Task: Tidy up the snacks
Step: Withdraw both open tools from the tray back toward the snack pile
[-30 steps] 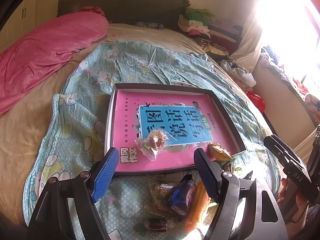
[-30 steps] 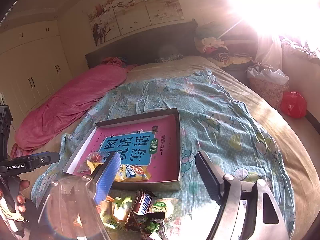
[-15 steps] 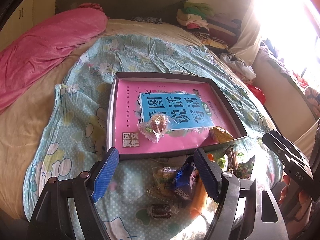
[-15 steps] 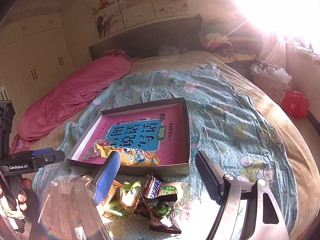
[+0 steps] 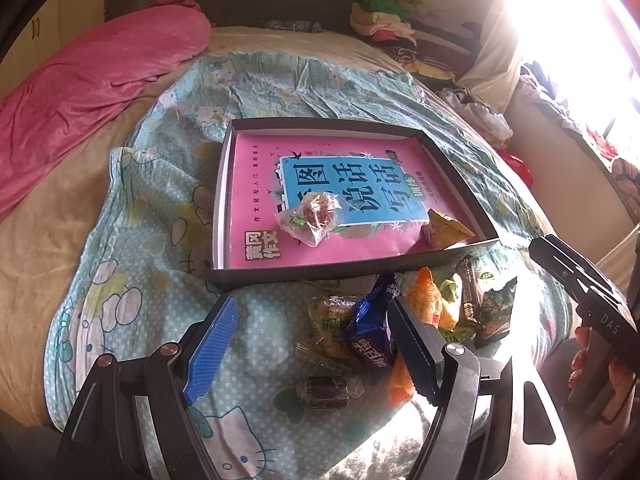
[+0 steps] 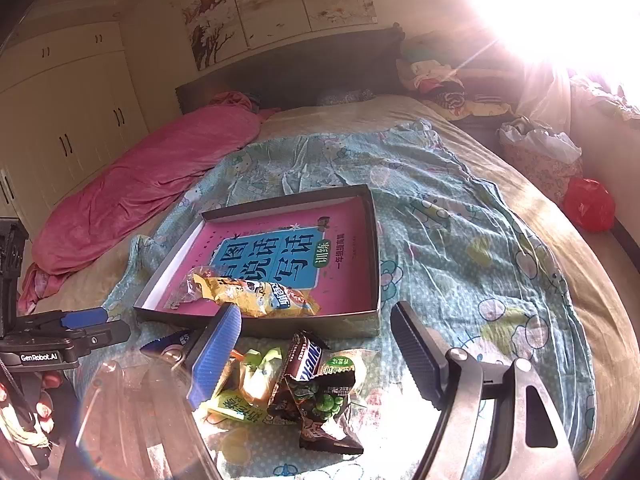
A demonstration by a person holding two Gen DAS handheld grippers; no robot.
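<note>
A bed is covered by a cartoon-print sheet. A shallow dark box lined with a pink book is set on the sheet; two packets are seen inside it, a clear-wrapped pastry and a yellow packet. A loose pile of snacks is spread on the sheet just in front of the box. The left claw is tilted steeply down above the pile, jaws held wide apart, nothing gripped; a blue packet lies just beside its right finger. The right claw is angled more shallowly over the same pile, likewise wide open and empty, a chocolate bar between its fingers, untouched.
</note>
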